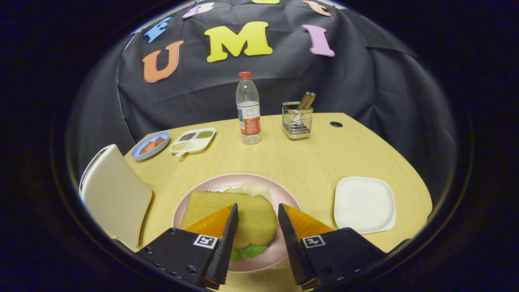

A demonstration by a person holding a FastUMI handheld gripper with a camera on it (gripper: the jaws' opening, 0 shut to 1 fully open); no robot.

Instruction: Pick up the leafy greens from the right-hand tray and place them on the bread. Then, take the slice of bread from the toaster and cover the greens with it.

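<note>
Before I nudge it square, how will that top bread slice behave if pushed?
The top bread slice lies loose on leafy greens, so it would probably slide rather than grip. It looks stiff and light. The gripper is open above it.

Your one camera rides on the gripper (257, 211) and looks forward along its two fingers, which stand apart low in the picture. It sits above the near edge of the table (308, 162), tilted down and close over the plate (279, 194), so the bread (247, 211) lies between and just beyond the fingers. Facing the far side, you see across the whole tabletop to the bottle (248, 108) and the wire holder (297, 120), well beyond the fingers, with the booth wall (202, 97) behind them. The fisheye lens bends the table's edges.
</note>
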